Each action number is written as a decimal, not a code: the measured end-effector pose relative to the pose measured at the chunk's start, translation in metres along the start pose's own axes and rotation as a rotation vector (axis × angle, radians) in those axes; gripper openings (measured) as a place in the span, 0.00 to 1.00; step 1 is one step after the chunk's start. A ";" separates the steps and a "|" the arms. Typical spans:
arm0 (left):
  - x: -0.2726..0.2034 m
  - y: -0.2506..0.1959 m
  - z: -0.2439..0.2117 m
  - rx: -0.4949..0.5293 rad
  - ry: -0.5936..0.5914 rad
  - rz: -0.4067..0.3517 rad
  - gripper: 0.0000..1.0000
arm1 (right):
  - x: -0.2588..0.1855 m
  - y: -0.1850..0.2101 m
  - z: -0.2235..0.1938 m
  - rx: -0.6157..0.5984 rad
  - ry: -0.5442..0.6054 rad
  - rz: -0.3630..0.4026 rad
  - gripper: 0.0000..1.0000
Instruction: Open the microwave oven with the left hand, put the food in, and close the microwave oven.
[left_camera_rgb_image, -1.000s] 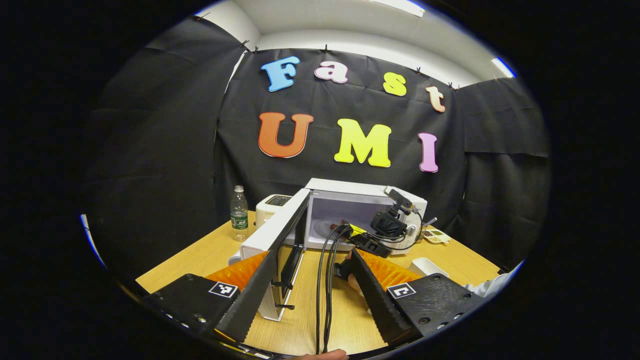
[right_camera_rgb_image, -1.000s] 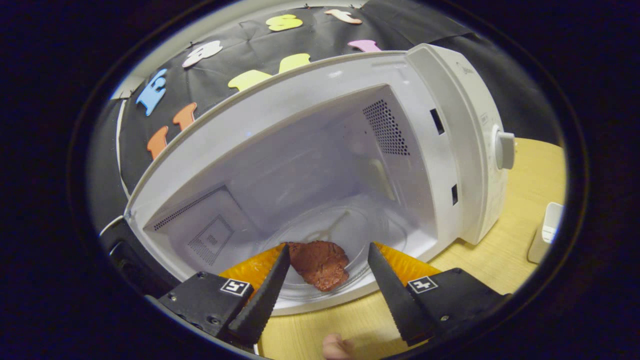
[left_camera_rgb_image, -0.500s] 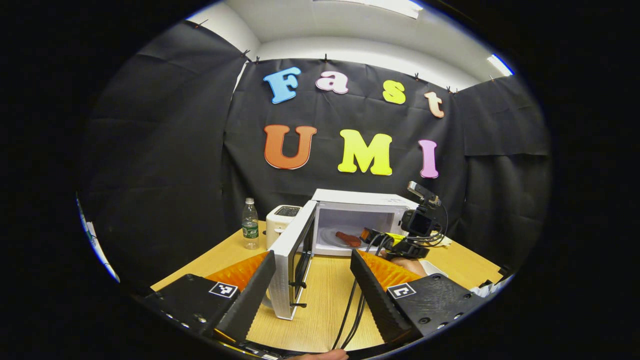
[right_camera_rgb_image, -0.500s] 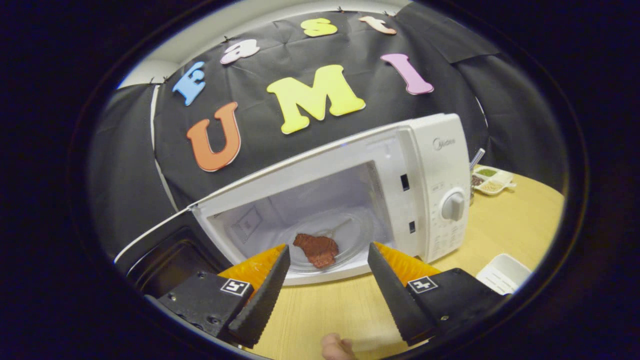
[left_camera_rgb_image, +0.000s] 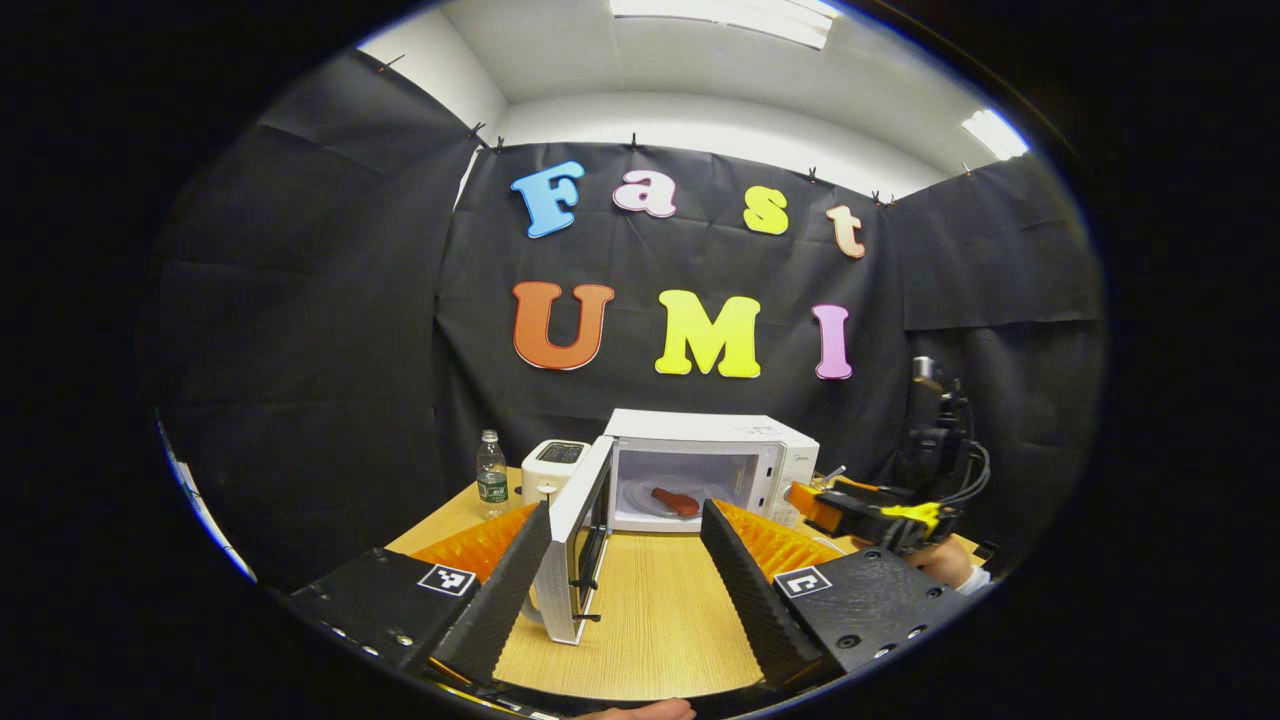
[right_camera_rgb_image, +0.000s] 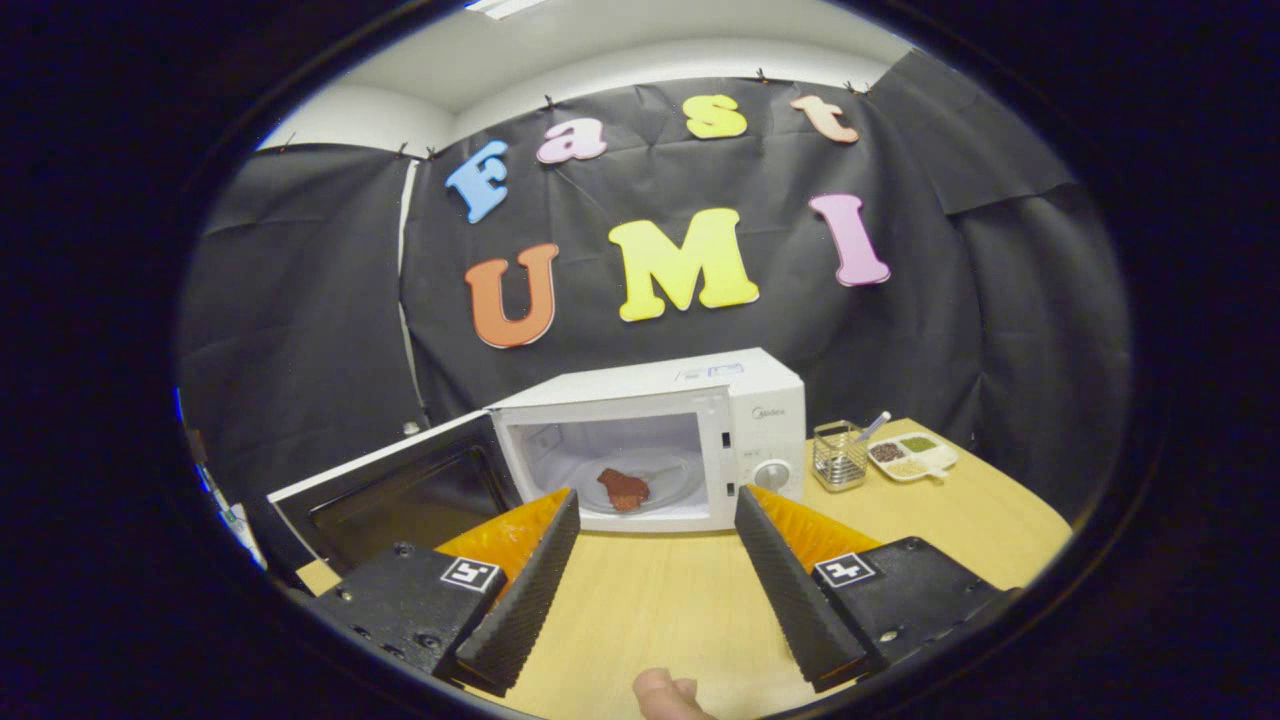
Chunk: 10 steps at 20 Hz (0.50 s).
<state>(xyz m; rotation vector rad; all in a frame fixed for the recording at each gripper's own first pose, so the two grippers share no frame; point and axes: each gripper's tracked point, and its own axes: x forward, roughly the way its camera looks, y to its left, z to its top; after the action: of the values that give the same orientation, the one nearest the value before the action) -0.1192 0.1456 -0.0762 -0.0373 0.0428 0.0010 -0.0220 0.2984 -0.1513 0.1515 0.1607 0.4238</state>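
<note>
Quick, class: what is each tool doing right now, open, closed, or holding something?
Left tool: open, holding nothing.
Right tool: open, holding nothing; the food lies in the microwave oven.

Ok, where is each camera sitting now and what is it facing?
Left gripper view: rides the left gripper, back from the table, facing the microwave with its door edge-on; the right gripper shows at right.
Right gripper view: rides the right gripper, facing the open microwave head-on; a fingertip shows at bottom.
Shared: microwave, open door, food inside, table.
</note>
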 end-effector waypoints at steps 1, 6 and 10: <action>0.001 0.001 0.004 0.008 -0.011 -0.001 0.92 | -0.024 -0.009 0.009 -0.015 -0.019 -0.003 1.00; -0.004 0.040 0.003 0.053 -0.047 0.091 0.84 | -0.123 -0.047 0.041 -0.042 -0.116 -0.015 0.99; -0.002 0.058 -0.010 0.060 -0.034 0.116 0.41 | -0.152 -0.071 0.036 -0.098 -0.113 -0.026 0.99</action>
<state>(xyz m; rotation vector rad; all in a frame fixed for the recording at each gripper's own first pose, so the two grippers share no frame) -0.1220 0.2035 -0.0885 0.0249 0.0114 0.1159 -0.1240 0.1665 -0.1101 0.0766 0.0303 0.3950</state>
